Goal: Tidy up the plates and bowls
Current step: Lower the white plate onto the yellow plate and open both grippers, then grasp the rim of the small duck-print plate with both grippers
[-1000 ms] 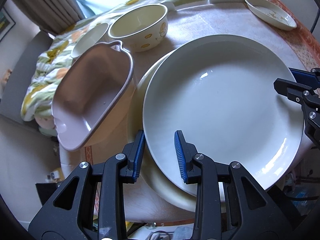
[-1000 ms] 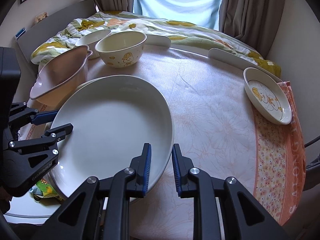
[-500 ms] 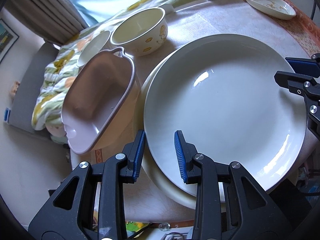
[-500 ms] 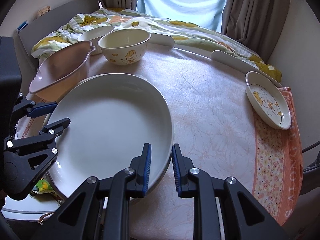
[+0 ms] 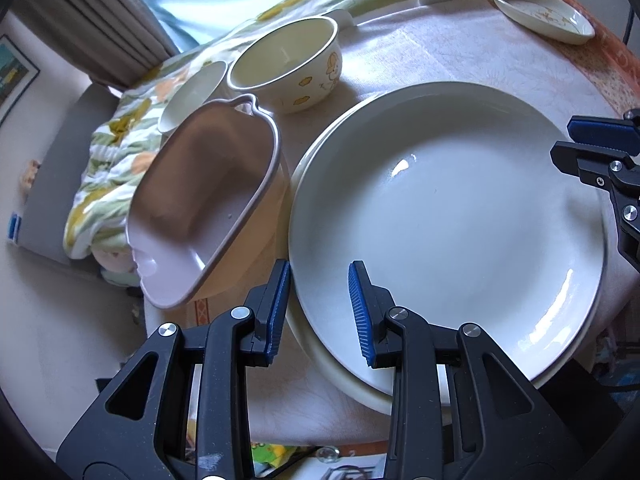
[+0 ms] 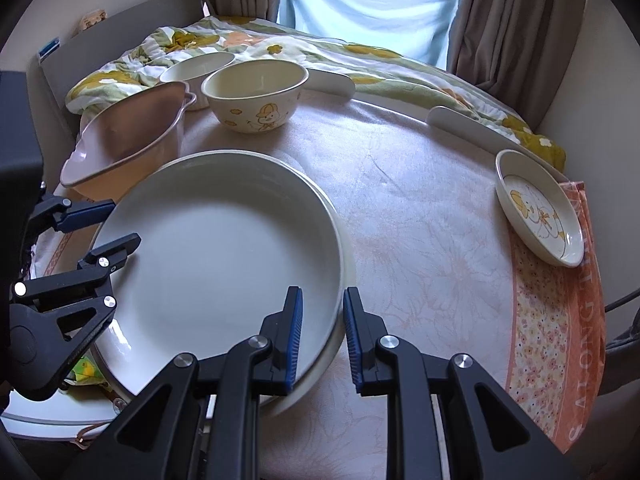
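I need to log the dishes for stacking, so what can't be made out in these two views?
- Lower plate: both views show only its rim; the white plate covers the rest.
- Small white bowl: partly hidden in both views by the pink dish and the cartoon bowl.
- Small cartoon plate: its print is too small in the left wrist view.
- Whether either gripper pinches the white plate's rim.

Lower plate (image 5: 308, 344): only crescent of rim shows, rest covered by upper plate (image 5: 444, 216).
Plain bowl (image 6: 198, 66): near side hidden behind pink heart-shaped dish (image 6: 120, 140) and printed bowl (image 6: 256, 94).
Right gripper (image 5: 592, 148) in left wrist view: cut by frame edge, only 2 fingertips show.
Left gripper (image 6: 108, 226) in right wrist view: body cut at frame edge.
Orange cloth (image 6: 560, 340): lettering partly cut, unreadable.
Items below table edge (image 5: 276, 450): too small to identify.
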`<state>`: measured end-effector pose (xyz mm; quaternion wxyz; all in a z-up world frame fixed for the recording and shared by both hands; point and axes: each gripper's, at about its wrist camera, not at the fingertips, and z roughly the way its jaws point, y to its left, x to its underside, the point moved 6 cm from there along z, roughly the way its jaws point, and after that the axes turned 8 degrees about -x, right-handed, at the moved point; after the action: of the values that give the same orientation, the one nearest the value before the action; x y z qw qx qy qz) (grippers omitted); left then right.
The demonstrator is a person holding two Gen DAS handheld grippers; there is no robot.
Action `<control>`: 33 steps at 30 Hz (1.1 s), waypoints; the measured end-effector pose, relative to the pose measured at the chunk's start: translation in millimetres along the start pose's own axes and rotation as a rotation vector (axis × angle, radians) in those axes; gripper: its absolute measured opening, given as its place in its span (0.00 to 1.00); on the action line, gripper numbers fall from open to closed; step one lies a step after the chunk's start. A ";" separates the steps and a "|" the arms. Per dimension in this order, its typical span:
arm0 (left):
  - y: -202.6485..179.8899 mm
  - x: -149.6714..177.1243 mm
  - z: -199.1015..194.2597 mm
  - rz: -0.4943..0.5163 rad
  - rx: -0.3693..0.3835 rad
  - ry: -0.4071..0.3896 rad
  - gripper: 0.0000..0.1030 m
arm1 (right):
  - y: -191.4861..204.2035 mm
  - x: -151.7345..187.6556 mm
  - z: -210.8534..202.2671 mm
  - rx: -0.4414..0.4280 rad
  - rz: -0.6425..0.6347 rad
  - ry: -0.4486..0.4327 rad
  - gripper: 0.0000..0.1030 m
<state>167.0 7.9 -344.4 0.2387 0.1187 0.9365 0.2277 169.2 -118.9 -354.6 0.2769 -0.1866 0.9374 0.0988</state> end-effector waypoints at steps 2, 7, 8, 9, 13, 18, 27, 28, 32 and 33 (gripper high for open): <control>5.5 -3.1 -8.8 -0.011 0.005 -0.008 0.27 | -5.8 -1.4 -6.9 -0.027 0.038 -0.017 0.19; 25.8 -27.4 -50.4 -0.103 0.134 -0.076 0.27 | -27.3 -8.0 -36.9 -0.055 0.146 -0.067 0.19; 29.6 -35.2 -59.3 -0.119 0.157 -0.098 0.27 | -34.7 -10.3 -46.3 -0.055 0.176 -0.088 0.19; 32.4 -44.8 -68.6 -0.132 0.188 -0.124 0.28 | -43.6 -12.3 -56.5 -0.056 0.206 -0.111 0.19; 34.4 -86.2 -97.2 -0.170 0.283 -0.224 0.99 | -78.3 -14.6 -89.1 -0.034 0.301 -0.157 0.33; 11.9 -144.0 -120.9 -0.123 0.417 -0.294 1.00 | -128.5 -4.9 -115.8 -0.005 0.402 -0.226 1.00; -88.3 -249.7 -109.2 -0.007 0.694 -0.230 1.00 | -218.8 1.3 -128.4 0.113 0.591 -0.248 1.00; -102.4 -257.3 -102.7 0.001 0.699 -0.211 1.00 | -226.8 1.5 -120.8 0.104 0.604 -0.241 1.00; -148.6 -281.2 -59.0 0.003 0.726 -0.105 0.81 | -260.9 8.4 -76.9 -0.021 0.745 -0.218 0.99; -158.1 -285.1 -45.3 0.003 0.724 -0.076 0.77 | -268.4 10.0 -68.0 -0.028 0.771 -0.216 0.96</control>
<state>371.0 -240.4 -273.3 0.2155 0.2052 0.9468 -0.1229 237.2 -385.9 -325.9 0.3140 0.1868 0.9027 0.2271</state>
